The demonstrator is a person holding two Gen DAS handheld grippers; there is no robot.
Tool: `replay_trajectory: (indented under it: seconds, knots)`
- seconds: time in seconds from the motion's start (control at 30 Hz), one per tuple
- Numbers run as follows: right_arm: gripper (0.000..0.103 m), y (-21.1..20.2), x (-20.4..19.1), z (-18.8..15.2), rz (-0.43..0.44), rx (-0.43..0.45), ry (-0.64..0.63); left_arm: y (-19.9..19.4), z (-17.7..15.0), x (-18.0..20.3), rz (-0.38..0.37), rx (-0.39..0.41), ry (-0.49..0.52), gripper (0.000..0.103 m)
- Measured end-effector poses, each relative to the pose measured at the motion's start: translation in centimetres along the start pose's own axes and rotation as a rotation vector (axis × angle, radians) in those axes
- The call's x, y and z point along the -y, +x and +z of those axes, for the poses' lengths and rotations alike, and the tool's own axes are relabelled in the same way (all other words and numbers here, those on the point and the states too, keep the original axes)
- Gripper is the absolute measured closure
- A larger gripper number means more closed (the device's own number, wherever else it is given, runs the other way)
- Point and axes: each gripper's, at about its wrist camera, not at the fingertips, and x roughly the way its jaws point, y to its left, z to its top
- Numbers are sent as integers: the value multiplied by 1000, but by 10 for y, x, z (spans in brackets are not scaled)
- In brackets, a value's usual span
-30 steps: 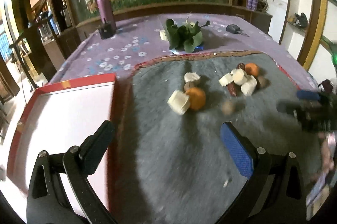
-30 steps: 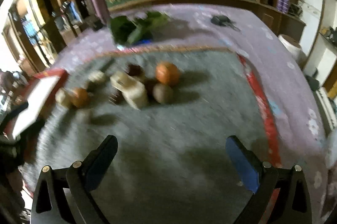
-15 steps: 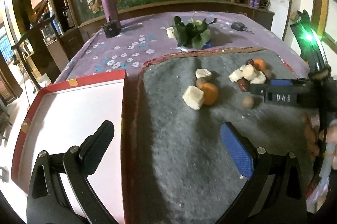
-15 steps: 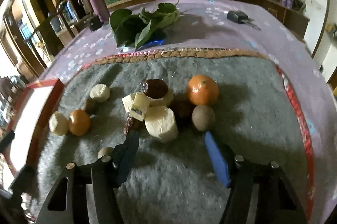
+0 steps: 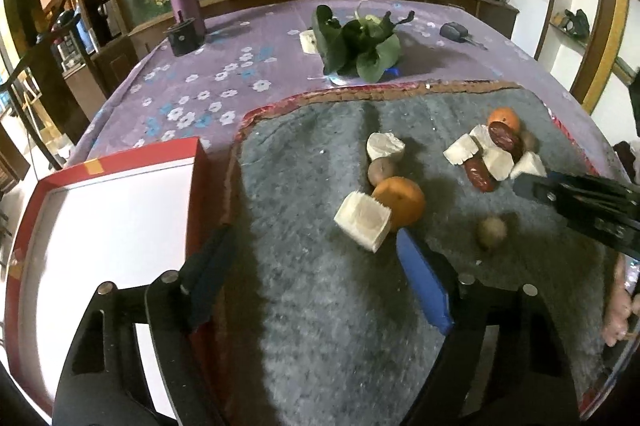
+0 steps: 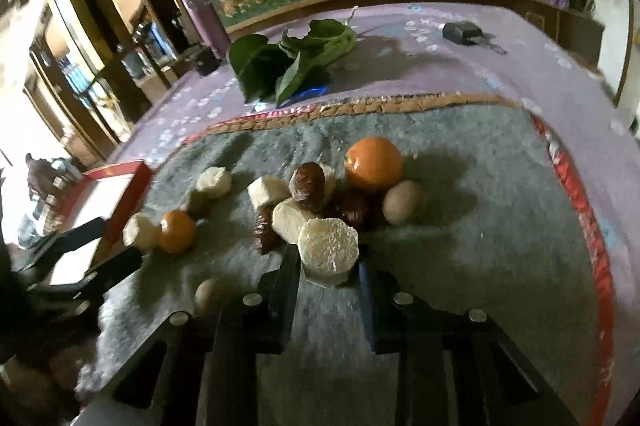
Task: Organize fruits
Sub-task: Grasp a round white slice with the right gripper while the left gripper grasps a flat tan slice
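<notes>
White round fruit chunk [image 6: 329, 253] sits on the grey mat [image 6: 480, 246] at the near edge of the right-hand pile, pinched between the 2 fingers of the right tool [image 6: 326, 266], whose jaws have just been closing onto it. Behind it: more pale chunks, 2 or more dark red dates [image 6: 307, 181], an orange [image 6: 374, 163], a brown round fruit [image 6: 402, 201]. Second cluster further left: a smaller orange [image 5: 401, 201] touching a pale cube [image 5: 362, 220]. Left tool [image 5: 316, 258] stands spread over bare mat just short of that cube, nothing between its fingers, though its jaws have just been narrowing. Red-rimmed white tray [image 5: 100, 226] lies left of the mat. Bench carries a purple flowered cloth [image 5: 240, 65] and green leaves [image 5: 360, 45].
</notes>
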Motion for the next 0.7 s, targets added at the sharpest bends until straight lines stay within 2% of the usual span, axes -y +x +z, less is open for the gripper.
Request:
replay_trajectory:
  seconds: [0.07, 0.17, 0.33, 0.4, 0.5, 0.57, 0.63, 0.7]
  knots:
    - [76, -5, 7, -5, 30, -18, 12, 3, 2, 2, 3, -2, 15, 23]
    - [76, -18, 12, -9, 78, -22, 21, 8, 5, 3, -10, -12, 26, 29]
    - [76, -23, 8, -25, 76, -72, -15, 10, 10, 1, -30, -1, 24, 37]
    - [76, -23, 5, -28, 60, -58, -23, 11, 12, 1, -43, 1, 20, 38]
    - [76, -21, 3, -28, 47, -48, -27, 11, 12, 0, -68, 3, 14, 50]
    - [76, -21, 6, -28, 64, -47, -10, 12, 13, -1, -71, 4, 9, 51]
    - [76, -21, 12, -27, 92, -46, 16, 12, 12, -2, -78, 2, 3, 57]
    - [76, -21, 17, -27, 120, -44, 39, 10, 8, -2, -74, -3, 12, 57]
